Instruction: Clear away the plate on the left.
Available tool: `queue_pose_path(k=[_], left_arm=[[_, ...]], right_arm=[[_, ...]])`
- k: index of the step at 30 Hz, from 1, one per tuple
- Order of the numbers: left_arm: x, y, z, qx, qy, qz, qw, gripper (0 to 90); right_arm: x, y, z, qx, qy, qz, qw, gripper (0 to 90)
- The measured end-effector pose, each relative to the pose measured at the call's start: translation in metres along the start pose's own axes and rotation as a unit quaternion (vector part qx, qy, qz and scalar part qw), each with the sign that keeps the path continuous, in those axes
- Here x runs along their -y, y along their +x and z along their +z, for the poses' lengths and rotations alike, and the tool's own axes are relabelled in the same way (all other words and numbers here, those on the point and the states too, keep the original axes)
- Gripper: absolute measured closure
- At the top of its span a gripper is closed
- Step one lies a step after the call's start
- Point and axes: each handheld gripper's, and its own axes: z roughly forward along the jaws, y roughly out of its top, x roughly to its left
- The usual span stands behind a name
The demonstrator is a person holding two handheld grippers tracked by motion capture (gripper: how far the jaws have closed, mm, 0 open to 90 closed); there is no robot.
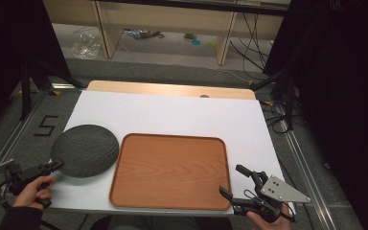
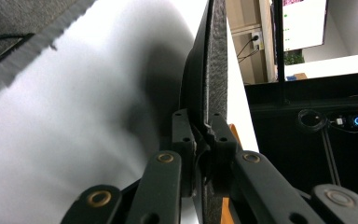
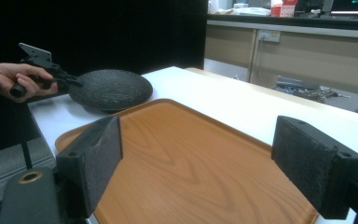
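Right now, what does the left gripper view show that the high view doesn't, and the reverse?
Left gripper view: the left tongs shut on the dark plate rim, pads pressing both faces. High view: the open right tongs at the wooden tray corner, and the tray's whole outline. Both: the plate and the white table top.

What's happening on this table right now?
A person works two handheld grippers. The left gripper is shut on the near rim of a dark round plate that lies on the white table, left of a wooden tray. The right gripper waits open at the tray's near right corner.
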Motion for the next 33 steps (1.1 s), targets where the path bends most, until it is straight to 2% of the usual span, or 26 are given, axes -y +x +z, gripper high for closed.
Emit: queue_pose_path(k=[3,8,11,14,16,17,19,21,22,24,26,27,28,29,30,33], left_arm=[[-0.001,-0.001,-0.001,0.001,-0.004,-0.003,1.0000,84.0],[-0.002,-0.003,-0.007,0.026,-0.024,-0.019,0.9992,84.0],[-0.002,-0.004,-0.009,0.037,-0.026,-0.020,0.9988,83.9],[0.000,-0.007,-0.009,0.052,-0.025,-0.030,0.9979,83.9],[0.002,-0.010,-0.009,0.060,-0.026,-0.026,0.9975,83.8],[0.004,-0.014,-0.009,0.068,-0.025,-0.028,0.9970,83.5],[0.006,-0.017,-0.009,0.069,-0.025,-0.023,0.9971,83.4],[0.010,-0.020,-0.008,0.072,-0.021,-0.020,0.9970,83.3],[0.014,-0.022,-0.006,0.079,-0.011,-0.018,0.9966,83.3],[0.017,-0.026,-0.003,0.085,-0.002,-0.017,0.9962,83.3],[0.020,-0.031,0.001,0.096,0.011,-0.002,0.9953,83.3],[0.020,-0.031,0.001,0.096,0.011,-0.002,0.9953,82.9],[0.023,-0.035,0.004,0.108,0.025,-0.002,0.9938,82.9],[0.023,-0.035,0.004,0.108,0.025,-0.002,0.9938,83.1],[0.028,-0.039,0.008,0.114,0.036,-0.001,0.9928,83.1],[0.034,-0.044,0.012,0.108,0.049,0.008,0.9929,83.0]], right_arm=[[0.000,0.000,0.000,-0.003,0.007,0.000,1.0000,17.4],[0.000,0.000,-0.001,-0.003,0.006,0.000,1.0000,17.4],[0.000,0.000,0.000,0.000,-0.001,0.000,1.0000,17.4],[0.000,0.000,-0.001,-0.004,0.005,0.000,1.0000,17.4],[0.000,0.000,0.000,0.000,-0.001,0.000,1.0000,17.4],[0.000,0.000,0.000,-0.003,0.007,0.000,1.0000,17.4],[0.000,0.000,-0.001,-0.002,0.006,0.000,1.0000,17.4],[0.000,0.000,0.000,-0.002,-0.002,0.001,1.0000,17.5],[0.000,0.000,0.000,-0.007,0.006,0.003,1.0000,17.5],[0.000,0.000,0.000,-0.002,0.003,0.001,1.0000,17.5],[0.000,0.001,0.000,-0.006,0.003,0.001,1.0000,17.4],[0.000,0.001,0.000,-0.006,0.003,0.001,1.0000,17.4],[0.000,0.001,0.000,-0.003,0.001,0.002,1.0000,17.4],[0.000,0.000,0.000,-0.001,0.004,0.000,1.0000,17.4],[0.000,0.000,0.000,-0.002,0.005,0.000,1.0000,17.4],[0.000,0.000,0.000,0.001,0.006,0.000,1.0000,17.4]])
